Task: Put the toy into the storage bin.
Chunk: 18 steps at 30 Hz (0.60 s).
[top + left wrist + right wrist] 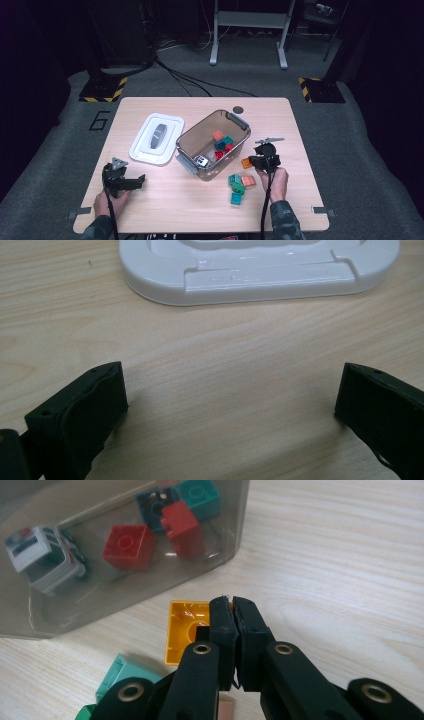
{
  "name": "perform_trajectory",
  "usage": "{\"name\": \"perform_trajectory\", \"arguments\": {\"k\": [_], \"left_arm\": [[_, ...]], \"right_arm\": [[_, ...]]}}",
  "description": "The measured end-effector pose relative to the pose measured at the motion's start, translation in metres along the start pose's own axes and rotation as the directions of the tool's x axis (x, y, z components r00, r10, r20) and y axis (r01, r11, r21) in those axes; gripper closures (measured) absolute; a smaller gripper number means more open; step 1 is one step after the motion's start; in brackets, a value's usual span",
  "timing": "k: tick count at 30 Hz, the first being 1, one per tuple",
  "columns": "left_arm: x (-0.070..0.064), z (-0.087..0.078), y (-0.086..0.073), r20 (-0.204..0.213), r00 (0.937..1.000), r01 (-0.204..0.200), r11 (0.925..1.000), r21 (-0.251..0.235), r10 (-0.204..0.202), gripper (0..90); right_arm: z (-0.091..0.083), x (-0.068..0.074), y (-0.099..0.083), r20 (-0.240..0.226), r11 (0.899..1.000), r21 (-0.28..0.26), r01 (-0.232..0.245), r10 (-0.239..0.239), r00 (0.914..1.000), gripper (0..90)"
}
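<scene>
My right hand-held gripper (pixel 234 611) is closed beside the bin (pixel 239 121).
Left hand-held gripper (pixel 232 405) gapes; floor reads "6" (pixel 100 120); two red blocks (pixel 129 545) inside.

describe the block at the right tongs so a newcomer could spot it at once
Find the clear bin mid-table, then the table beside its near right wall. The orange block lies there alone, hollow side up, just in front of the right tongs, whose jaws are together. It sits apart from the teal and pink blocks heaped nearer the person.
</scene>
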<state>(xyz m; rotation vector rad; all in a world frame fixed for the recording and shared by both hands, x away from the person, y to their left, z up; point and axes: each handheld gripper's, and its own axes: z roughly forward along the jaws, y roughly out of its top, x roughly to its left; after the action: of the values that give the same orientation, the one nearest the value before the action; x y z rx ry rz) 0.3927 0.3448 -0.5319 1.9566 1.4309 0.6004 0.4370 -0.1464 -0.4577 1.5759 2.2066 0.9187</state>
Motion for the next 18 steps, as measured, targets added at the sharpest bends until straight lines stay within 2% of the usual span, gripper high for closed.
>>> {"name": "perform_trajectory", "arguments": {"k": [8,18], "left_arm": [[0.0,0.0,0.0,0.0,1.0,0.0,1.0,0.0,0.0,0.0],[0.0,0.0,0.0,0.0,1.0,0.001,1.0,0.0,-0.001,0.0]], "right_arm": [[-0.016,-0.01,0.011,0.024,1.0,-0.027,0.013,-0.013,0.9996,88.4],[-0.033,-0.015,0.023,0.042,0.998,-0.055,0.006,-0.004,0.9991,88.4]]}}
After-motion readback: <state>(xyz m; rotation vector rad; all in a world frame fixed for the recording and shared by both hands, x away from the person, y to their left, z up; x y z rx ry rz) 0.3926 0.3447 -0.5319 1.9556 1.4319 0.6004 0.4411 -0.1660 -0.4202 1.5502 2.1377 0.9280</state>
